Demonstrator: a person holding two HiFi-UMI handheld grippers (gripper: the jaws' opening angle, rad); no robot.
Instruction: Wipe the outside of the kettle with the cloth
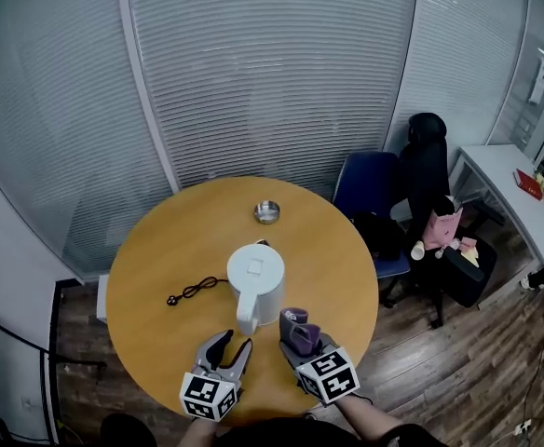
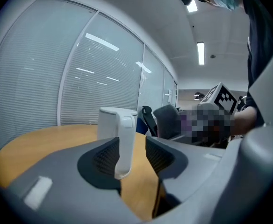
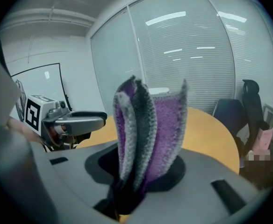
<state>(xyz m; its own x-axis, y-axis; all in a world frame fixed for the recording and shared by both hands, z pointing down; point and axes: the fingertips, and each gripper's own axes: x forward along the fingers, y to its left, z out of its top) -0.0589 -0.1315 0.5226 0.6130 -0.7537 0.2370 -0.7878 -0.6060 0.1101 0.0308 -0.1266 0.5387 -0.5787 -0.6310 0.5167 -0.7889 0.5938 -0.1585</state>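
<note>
now left gripper [image 1: 232, 343] jaws apart near kettle handle [image 2: 124, 143], right gripper [image 1: 302, 341] pinching fuzzy cloth [image 3: 148, 125]

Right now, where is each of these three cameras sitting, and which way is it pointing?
Head view: on the person's head, looking steeply down at the round table, kettle, left gripper and right gripper.
Left gripper view: rides that gripper, facing the kettle's handle seen between its open jaws.
Right gripper view: rides that gripper, facing the purple cloth it clamps.
Shared: each gripper view catches the other gripper.
</note>
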